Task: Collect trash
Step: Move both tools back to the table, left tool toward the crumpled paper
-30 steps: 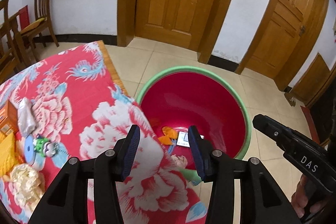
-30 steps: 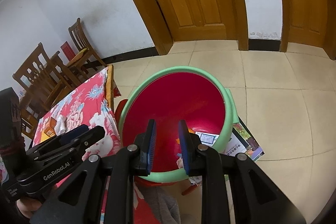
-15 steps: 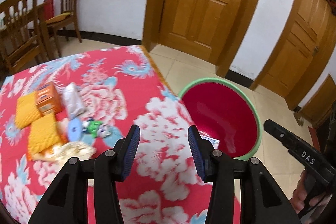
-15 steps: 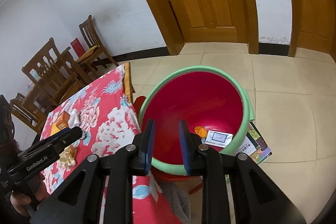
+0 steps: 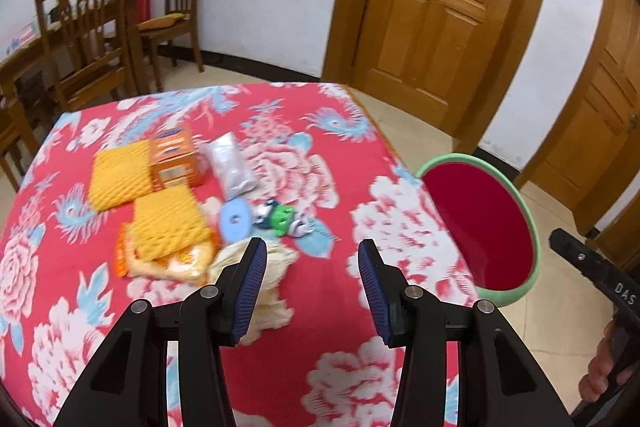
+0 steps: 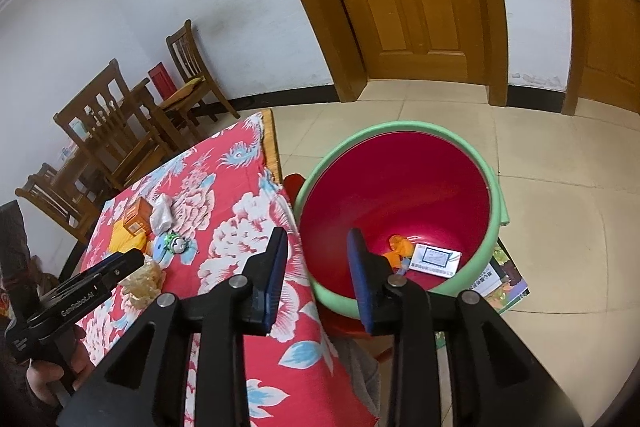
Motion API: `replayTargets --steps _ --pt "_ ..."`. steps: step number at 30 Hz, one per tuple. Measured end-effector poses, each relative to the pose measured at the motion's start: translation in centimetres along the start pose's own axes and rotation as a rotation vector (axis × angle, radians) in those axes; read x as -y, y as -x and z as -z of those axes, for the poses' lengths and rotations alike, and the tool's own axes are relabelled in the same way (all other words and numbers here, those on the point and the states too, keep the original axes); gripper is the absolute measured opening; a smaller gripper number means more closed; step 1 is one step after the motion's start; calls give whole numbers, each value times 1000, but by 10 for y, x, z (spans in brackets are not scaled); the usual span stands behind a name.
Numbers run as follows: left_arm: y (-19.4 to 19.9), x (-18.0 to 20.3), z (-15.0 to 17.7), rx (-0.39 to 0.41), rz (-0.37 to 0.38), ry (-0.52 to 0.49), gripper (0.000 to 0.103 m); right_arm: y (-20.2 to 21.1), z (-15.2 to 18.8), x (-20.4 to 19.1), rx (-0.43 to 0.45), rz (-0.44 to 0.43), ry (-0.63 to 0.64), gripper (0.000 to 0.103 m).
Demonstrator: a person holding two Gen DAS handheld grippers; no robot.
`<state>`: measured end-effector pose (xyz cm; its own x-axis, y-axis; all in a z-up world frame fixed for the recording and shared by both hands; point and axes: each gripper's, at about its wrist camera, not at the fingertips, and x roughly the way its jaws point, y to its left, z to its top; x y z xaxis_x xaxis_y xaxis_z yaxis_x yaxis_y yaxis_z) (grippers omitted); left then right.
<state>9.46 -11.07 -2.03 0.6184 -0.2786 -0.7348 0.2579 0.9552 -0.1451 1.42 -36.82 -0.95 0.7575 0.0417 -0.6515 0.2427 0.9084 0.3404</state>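
The left hand-held gripper (image 5: 312,285), released and empty, hovers nearest the crumpled cream paper wad (image 5: 276,263) just beyond its left finger on the floral-clothed counter (image 5: 340,347).

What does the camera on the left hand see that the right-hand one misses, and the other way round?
Only the left view shows the two yellow pads whole and the door beside the bin's far side.

Only the right view shows the bin's bottom: an orange scrap and a white card, plus a booklet on the floor.

Both show the floral cloth, orange box, green toy, crumpled wrapper, bin and chairs.
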Motion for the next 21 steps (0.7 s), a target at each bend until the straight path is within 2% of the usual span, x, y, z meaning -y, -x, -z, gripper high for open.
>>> replayTargets --steps 21 --pt "-22 -41 21 -57 -72 85 49 -9 5 -23 -36 -17 42 35"
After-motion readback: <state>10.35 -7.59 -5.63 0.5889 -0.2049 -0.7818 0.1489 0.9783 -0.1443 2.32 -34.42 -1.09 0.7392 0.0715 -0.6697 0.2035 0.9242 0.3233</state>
